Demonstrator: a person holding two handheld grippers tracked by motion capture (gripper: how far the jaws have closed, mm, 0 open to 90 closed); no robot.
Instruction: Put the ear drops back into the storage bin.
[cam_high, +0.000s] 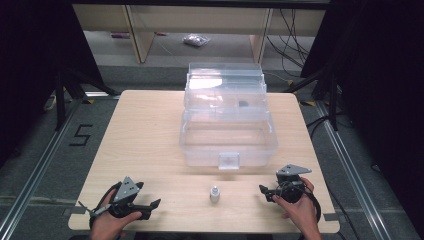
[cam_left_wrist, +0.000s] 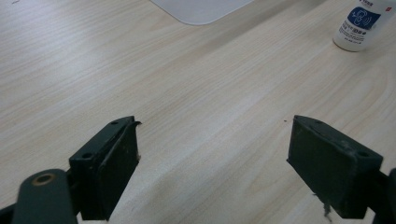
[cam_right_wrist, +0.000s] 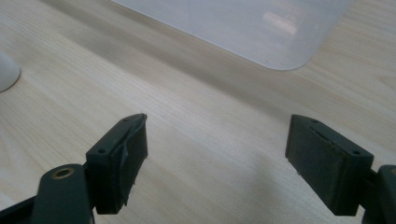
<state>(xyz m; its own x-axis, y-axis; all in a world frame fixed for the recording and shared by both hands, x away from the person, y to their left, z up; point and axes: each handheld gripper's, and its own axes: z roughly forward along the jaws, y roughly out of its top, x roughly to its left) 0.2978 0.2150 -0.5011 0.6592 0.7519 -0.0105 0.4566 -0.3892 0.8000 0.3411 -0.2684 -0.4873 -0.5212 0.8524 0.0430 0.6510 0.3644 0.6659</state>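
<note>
A small white bottle (cam_high: 214, 193) with a blue label stands upright near the table's front edge, between my two grippers. My left gripper (cam_high: 151, 207) lies at the front left, open and empty, pointing right toward the bottle (cam_left_wrist: 359, 23). At the front right my right gripper (cam_high: 265, 193) is open and empty too, pointing left, with the bottle's base (cam_right_wrist: 7, 70) at the edge of its view. A clear plastic box (cam_high: 227, 150) with its lid raised sits in the middle of the table; a small dark object (cam_high: 243, 104) lies in its upper tray.
The light wooden table (cam_high: 145, 135) has bare room left of the box and along the front. A rounded box corner (cam_left_wrist: 201, 9) shows ahead of the left jaws, another (cam_right_wrist: 261, 42) ahead of the right jaws. Cables (cam_high: 292, 35) and a bag (cam_high: 196, 40) lie on the floor beyond.
</note>
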